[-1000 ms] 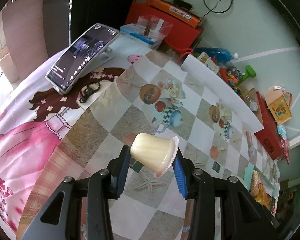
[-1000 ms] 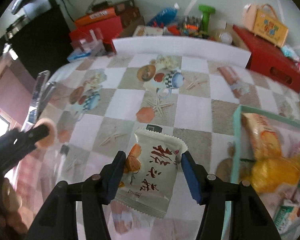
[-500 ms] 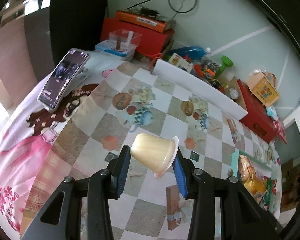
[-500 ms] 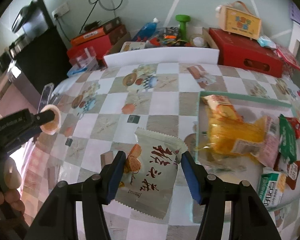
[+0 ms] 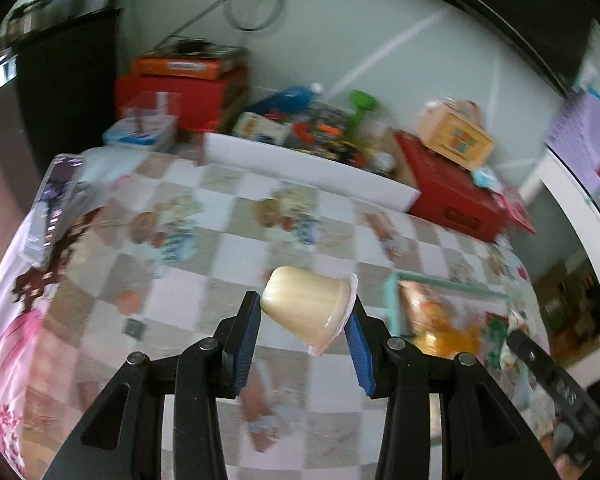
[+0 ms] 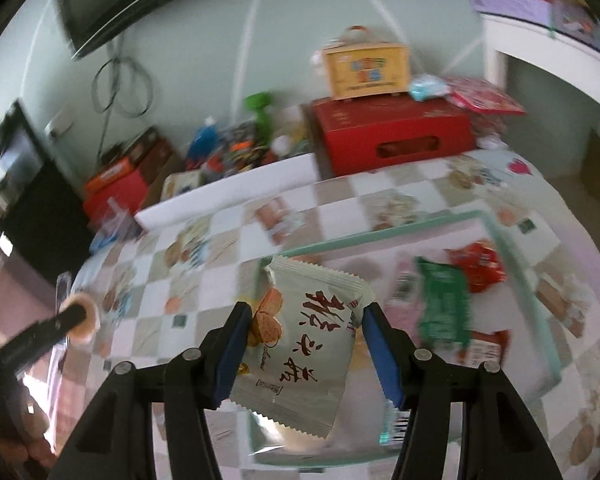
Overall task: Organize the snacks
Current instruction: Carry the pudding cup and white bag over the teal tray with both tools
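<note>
Blurred tablecloth (image 5: 220, 280); left tongs (image 5: 306, 316) grip pudding cup (image 5: 308, 304), right tongs (image 6: 306, 328) grip packet (image 6: 304, 344).

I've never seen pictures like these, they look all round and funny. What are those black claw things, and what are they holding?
The black claws are grabbers that a person holds, one in each hand. Each has a small camera looking along its two fingers, and its wide lens bends the picture round.

One picture comes from the left gripper. It is squeezing a small yellowish pudding cup, tipped on its side.

The other comes from the right gripper. It is pinching a pale snack packet with dark writing, held over a green-edged tray. In the tray lie a green packet and a red packet. You can also spot the left grabber with its cup at that picture's left edge.

Underneath is a table with a checkered cloth. Boxes and toys crowd the wall behind.
</note>
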`<state>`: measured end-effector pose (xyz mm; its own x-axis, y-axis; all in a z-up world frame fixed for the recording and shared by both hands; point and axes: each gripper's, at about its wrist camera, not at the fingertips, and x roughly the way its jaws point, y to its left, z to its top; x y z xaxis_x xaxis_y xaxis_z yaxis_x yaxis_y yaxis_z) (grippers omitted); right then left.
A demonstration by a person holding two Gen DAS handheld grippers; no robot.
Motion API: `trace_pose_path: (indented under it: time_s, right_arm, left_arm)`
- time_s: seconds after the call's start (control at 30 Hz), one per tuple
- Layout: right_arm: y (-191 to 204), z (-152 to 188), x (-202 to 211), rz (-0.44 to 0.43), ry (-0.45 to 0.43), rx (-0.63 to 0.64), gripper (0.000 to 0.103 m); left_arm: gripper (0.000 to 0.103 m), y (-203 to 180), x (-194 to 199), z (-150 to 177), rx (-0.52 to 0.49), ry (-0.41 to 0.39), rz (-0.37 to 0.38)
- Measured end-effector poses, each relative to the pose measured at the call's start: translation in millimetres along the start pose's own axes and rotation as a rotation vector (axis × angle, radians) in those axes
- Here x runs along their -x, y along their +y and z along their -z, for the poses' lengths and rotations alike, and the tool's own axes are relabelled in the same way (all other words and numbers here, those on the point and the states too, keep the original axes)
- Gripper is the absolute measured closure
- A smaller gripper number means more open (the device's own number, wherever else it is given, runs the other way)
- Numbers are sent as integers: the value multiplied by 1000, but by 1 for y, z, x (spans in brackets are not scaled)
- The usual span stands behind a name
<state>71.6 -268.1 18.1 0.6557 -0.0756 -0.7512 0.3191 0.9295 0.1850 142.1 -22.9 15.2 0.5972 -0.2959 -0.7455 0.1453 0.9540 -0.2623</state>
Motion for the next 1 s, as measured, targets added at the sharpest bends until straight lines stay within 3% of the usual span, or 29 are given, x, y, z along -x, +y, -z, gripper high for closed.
trace_pose_path:
  time_s: [0.27,0.5,1.0]
  right_arm:
    - [-52,-4,3,64,9,-99,43]
    - [-67,-1,-1,49,40,-129,42]
    - [-67,5,-23,13,110,-130,42]
  left_arm:
    - [60,-77,-10,22,-170,64,116]
    - [60,-121,-21,45,-293,114,125]
    - [60,-148,-45,68,-365,176,125]
